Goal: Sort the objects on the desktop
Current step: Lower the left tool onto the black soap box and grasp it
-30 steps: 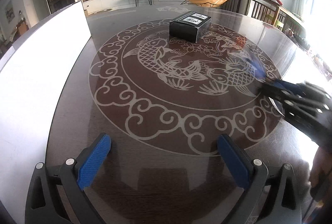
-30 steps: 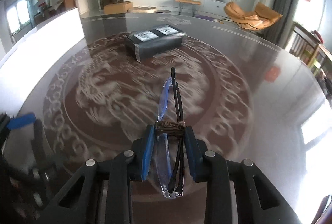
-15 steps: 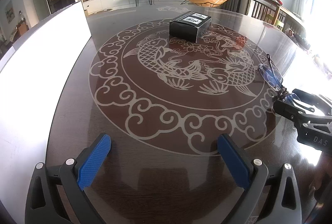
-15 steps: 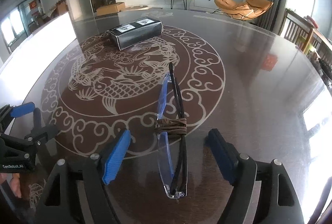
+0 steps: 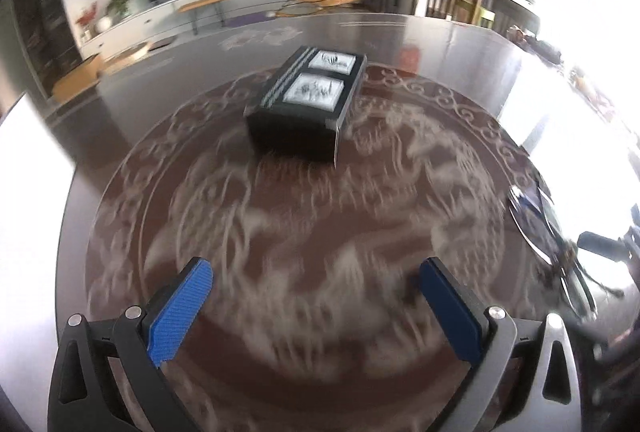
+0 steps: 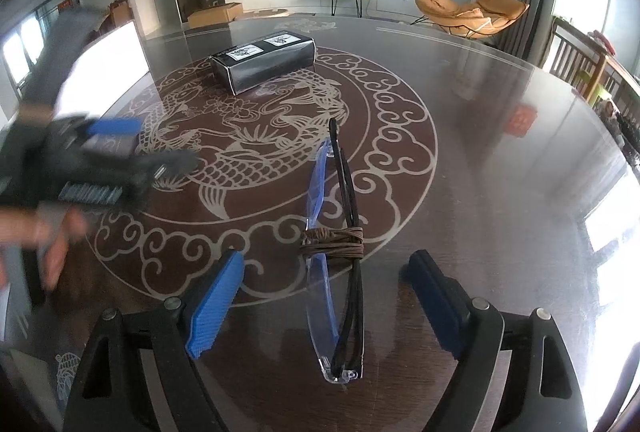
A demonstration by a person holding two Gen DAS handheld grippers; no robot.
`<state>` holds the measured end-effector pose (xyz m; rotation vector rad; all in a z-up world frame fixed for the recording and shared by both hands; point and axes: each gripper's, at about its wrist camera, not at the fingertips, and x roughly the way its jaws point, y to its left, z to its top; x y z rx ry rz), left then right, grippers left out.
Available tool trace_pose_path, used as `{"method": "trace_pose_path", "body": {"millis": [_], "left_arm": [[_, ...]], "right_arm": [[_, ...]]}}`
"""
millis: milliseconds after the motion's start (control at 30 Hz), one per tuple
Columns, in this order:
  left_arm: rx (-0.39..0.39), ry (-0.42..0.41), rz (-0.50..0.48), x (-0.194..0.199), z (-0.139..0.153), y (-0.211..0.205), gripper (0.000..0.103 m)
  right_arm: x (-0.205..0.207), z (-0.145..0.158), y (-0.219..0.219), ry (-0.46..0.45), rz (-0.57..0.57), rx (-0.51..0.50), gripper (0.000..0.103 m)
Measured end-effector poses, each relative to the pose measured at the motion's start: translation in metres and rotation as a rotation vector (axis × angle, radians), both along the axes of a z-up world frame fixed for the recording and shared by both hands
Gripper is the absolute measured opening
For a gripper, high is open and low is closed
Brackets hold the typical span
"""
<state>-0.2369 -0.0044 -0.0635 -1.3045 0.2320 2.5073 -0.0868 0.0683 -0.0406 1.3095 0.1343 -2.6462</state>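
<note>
A pair of folded glasses (image 6: 336,252) with a clear blue front, black arms and a brown cord wound round them lies on the dark patterned table (image 6: 480,152). My right gripper (image 6: 327,268) straddles them. Its jaws are opening, and the blue pads stand well clear of the glasses on both sides. A black box (image 5: 308,104) with two white labels sits farther back on the pattern, also seen as the black box (image 6: 264,62). My left gripper (image 5: 316,268) is open and empty, facing that box in a blurred view. The glasses (image 5: 536,228) show at its right.
A person's hand (image 6: 52,244) carries the blurred left gripper (image 6: 100,156) at the left of the right wrist view. A bright white panel (image 6: 104,72) borders the table's left side. Wooden chairs (image 6: 580,68) stand beyond the right edge.
The right jaws have come apart off the glasses, which now lie free on the table. The left gripper has swept across toward the black box, which now looks much nearer.
</note>
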Motion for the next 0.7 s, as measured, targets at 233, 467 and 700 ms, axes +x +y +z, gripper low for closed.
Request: {"method": "trace_pose_path", "body": {"millis": [233, 467, 700], "left_arm": [[-0.003, 0.000, -0.086, -0.035, 0.002, 0.010, 0.103], [-0.030, -0.064, -0.195, -0.070, 0.005, 0.027, 0.103], [-0.022, -0.055, -0.142, -0.091, 0.005, 0.040, 0.103]], "right_arm": [[0.000, 0.000, 0.001, 0.000, 0.002, -0.006, 0.086], [0.002, 0.000, 0.001, 0.001, 0.006, -0.026, 0.086], [0.002, 0.001, 0.001, 0.001, 0.009, -0.028, 0.086]]}}
